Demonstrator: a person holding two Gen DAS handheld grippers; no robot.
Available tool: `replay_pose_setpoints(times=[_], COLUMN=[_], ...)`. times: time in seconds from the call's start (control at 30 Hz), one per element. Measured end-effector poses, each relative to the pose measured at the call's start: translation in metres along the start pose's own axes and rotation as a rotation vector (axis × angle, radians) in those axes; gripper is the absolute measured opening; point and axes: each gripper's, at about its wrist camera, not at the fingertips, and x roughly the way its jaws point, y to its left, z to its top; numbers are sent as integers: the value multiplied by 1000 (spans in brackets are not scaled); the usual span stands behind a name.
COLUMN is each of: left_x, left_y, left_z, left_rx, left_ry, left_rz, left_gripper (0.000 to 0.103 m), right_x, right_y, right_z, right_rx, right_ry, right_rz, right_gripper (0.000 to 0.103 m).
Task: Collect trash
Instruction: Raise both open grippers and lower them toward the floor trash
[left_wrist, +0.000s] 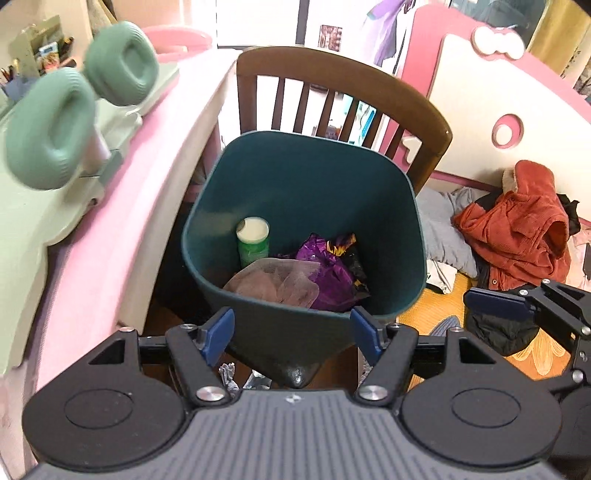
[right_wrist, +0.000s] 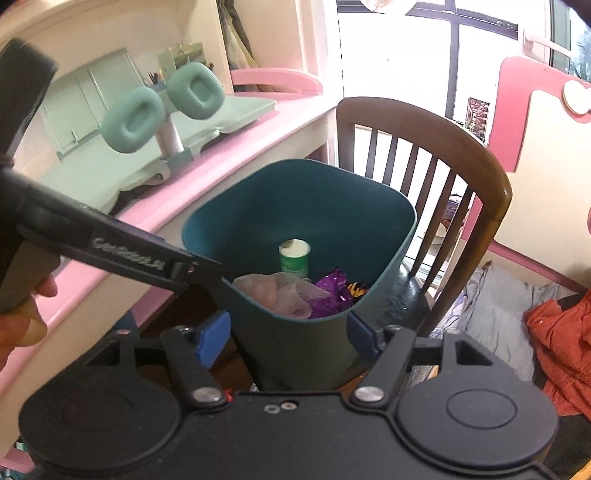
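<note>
left wrist view: left gripper (left_wrist: 291, 334) jaws apart, blue pads (left_wrist: 216, 336) clear of everything, nothing between them. it sits over the near rim of the teal bin (left_wrist: 306, 177), which stands on the seat of a dark wooden chair (left_wrist: 347, 79). inside the bin: green can (left_wrist: 253, 238) upright against the left wall, pale pink mesh bag (left_wrist: 275, 282) at the near side, crumpled purple wrapper (left_wrist: 328, 266) just right of the mesh and touching it. right gripper (left_wrist: 496, 304) pokes in from the right edge, one blue pad visible, over the yellow floor mat (left_wrist: 436, 314), not touching the bin. orange jacket (left_wrist: 517, 240) heaped on the bedding to the right, well apart from the bin. green headphones (left_wrist: 77, 103) on a stand on the pink desk (left_wrist: 122, 206), left of the bin

right wrist view: right gripper (right_wrist: 288, 338) also spread, pads either side of the bin's near wall in frame, can't tell if they touch it, nothing gripped. left gripper's finger crosses from the left, tip at the bin's left rim, above the mesh bag. a hand (right_wrist: 22, 314) shows at the left edge on that gripper's handle. can, mesh bag and wrapper all down in the bin
</note>
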Motion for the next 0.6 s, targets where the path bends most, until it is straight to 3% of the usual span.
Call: replay_pose_setpoints(times=[0.33, 0.6], left_x=[-35, -41], left_y=[22, 39], left_z=[-51, -90], left_rx=[-62, -91], left_ry=[-43, -48], left_rz=[5, -6], left_gripper=[76, 79], right_x=[-20, -11], right_y=[16, 36], right_z=[-23, -63], right_rx=[23, 53], right_ry=[-27, 25], right_rz=[67, 102], right_gripper=[83, 90])
